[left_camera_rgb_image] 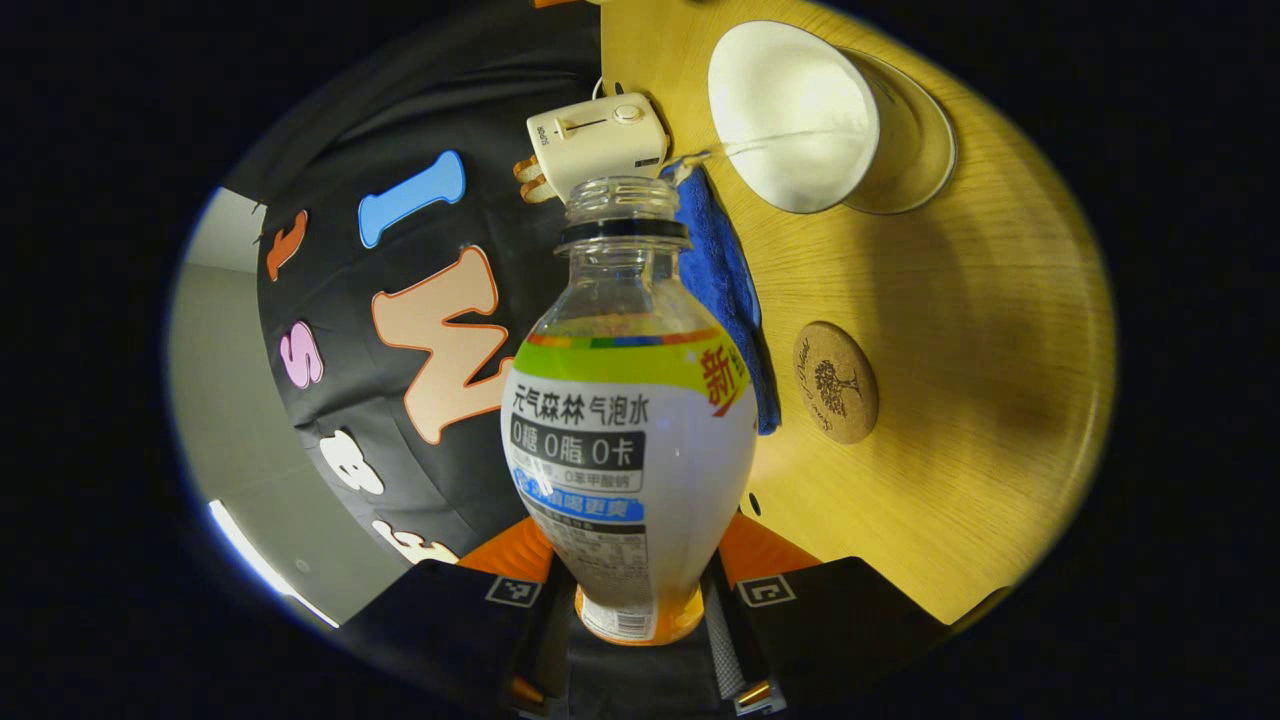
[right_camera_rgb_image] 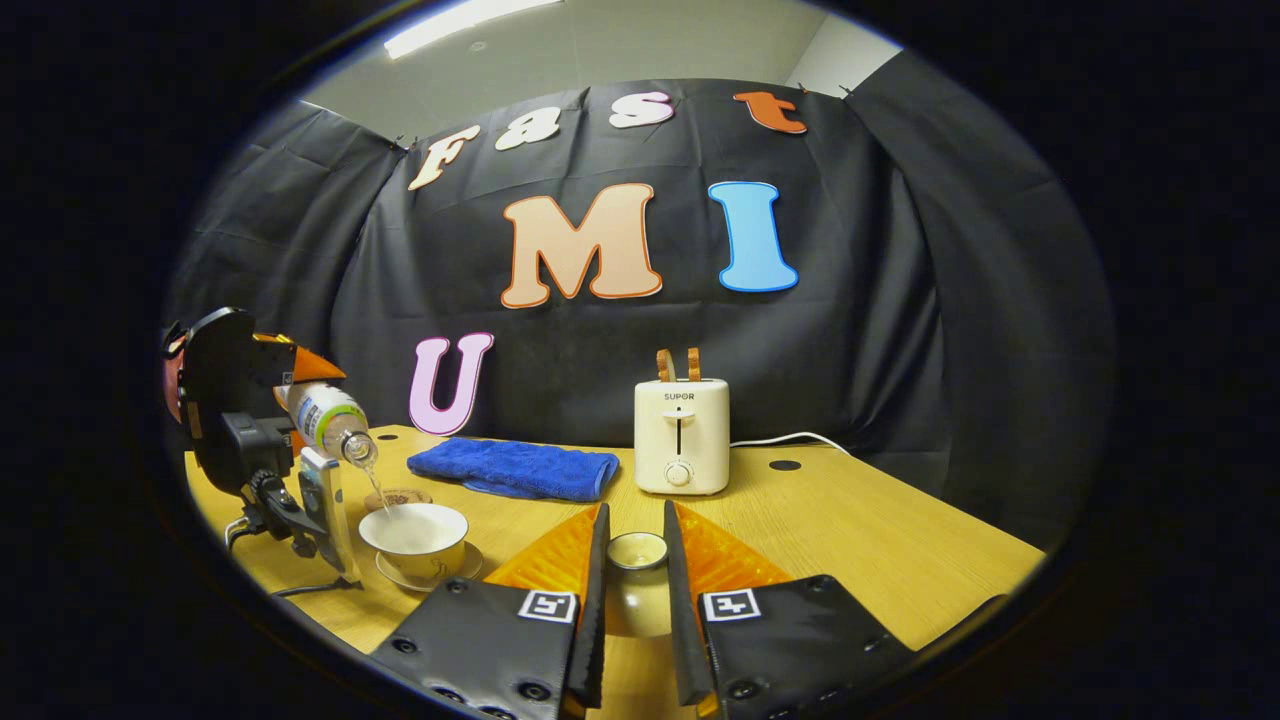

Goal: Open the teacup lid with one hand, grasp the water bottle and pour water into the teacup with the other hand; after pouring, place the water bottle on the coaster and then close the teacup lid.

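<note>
Teacup open on its saucer at the left of the wooden table, taking a thin stream of water from the bottle tilted above it. Left gripper clamped on the bottle's base, both fingers pressing its sides, mouth uncapped and aimed toward the cup. Right gripper closed on the teacup lid, held just off the tabletop. Coaster bare, round, cork-like, near the cup and beside the blue towel. Toaster behind, upright, two slices sticking out, white cord trailing right. Black cloth wall at the back, pale ceiling with a light strip above.
</note>
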Demonstrator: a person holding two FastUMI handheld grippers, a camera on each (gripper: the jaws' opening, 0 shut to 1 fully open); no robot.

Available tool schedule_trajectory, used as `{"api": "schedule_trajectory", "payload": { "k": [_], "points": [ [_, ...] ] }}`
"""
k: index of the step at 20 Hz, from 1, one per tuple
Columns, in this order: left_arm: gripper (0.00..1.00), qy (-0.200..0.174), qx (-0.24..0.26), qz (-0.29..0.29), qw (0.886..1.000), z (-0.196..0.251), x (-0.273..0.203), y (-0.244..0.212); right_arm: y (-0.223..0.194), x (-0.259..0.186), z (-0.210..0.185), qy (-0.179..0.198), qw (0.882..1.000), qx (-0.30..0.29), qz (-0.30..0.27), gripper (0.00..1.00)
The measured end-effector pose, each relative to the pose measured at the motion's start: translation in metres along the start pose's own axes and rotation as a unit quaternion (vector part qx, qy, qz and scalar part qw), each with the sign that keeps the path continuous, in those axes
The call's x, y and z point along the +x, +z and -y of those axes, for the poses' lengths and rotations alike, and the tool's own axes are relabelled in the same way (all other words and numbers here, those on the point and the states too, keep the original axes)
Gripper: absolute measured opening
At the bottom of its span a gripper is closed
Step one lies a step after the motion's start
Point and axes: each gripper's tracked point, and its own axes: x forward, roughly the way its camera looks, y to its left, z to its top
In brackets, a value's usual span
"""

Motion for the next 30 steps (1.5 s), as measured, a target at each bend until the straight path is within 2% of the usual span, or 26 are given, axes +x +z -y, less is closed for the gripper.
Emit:
{"api": "schedule_trajectory", "payload": {
  "k": [21, 30],
  "points": [
    [0.56, -0.004, 0.079, -0.003, 0.997, -0.018, -0.002, 0.005, 0.0, 0.001, 0.0, 0.0, 1.0, 0.0, 0.001, 0.31],
    [0.56, -0.01, 0.09, -0.007, 0.996, -0.017, -0.004, 0.005, -0.001, 0.0, -0.002, 0.005, 1.0, 0.0, 0.0, 0.31]
  ]
}}
